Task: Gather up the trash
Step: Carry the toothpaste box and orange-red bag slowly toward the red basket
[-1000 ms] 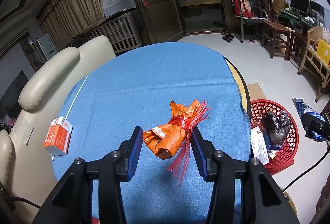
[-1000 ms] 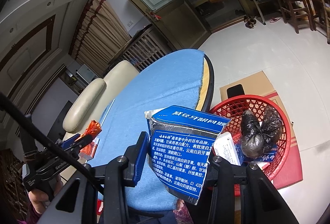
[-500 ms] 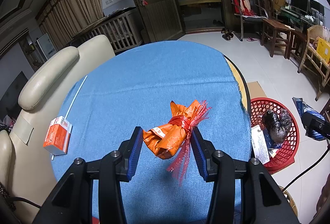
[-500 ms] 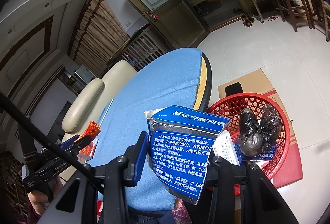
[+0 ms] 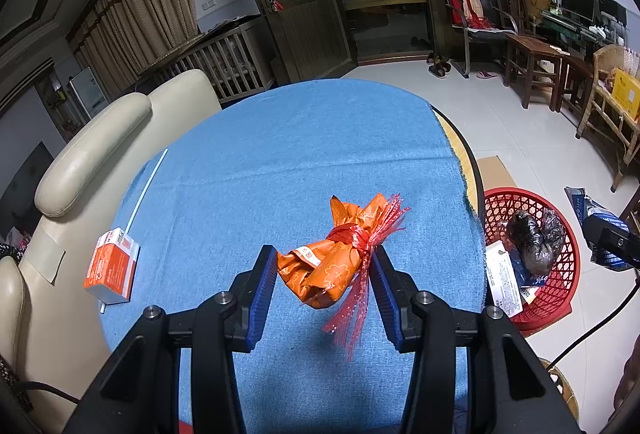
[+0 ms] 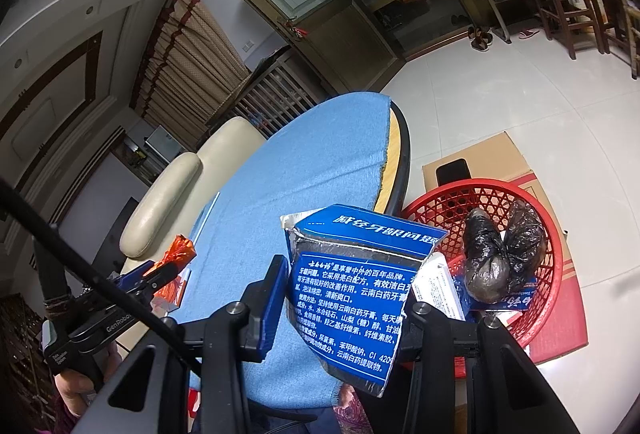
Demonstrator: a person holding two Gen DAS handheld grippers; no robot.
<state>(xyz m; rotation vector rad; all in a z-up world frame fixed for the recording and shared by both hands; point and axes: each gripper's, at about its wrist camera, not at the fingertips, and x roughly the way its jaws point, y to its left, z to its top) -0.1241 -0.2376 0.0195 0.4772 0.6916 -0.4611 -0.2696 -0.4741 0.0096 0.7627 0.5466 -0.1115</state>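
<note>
Trash was in both grippers at once. The left gripper (image 5: 324,288) had its jaws partly closed on an orange wrapper bundle (image 5: 332,266) tied with red mesh, lifted clear of the blue cloth (image 5: 280,162) on the round table (image 6: 402,154) — its frayed red strands hung down in front of the right-hand pad. The right gripper (image 6: 346,308) was likewise pinched on a flattened blue toothpaste box (image 6: 352,298), held out past the table's edge, near the red basket (image 5: 564,286) on the floor. That placement looked deliberate: the box appeared to be nearly over the basket, where it could simply be let go, while the bundle waited its turn above the table.

Inside the basket lay a knotted black bag (image 6: 500,258), a white carton (image 6: 440,294) leaning against the rim, and some blue packaging beneath. An orange and white box (image 5: 112,266) sat on the cloth near the left edge, beside a cream armchair (image 5: 92,154), uncollected. A flat piece of cardboard (image 6: 480,158) lay under and behind the basket.

Compared with a second earlier, almost nothing differed — both grips were unchanged, and neither hand had shifted noticeably. The basket sat marginally differently in the right wrist view, no more. It read as a pause before the drop.
</note>
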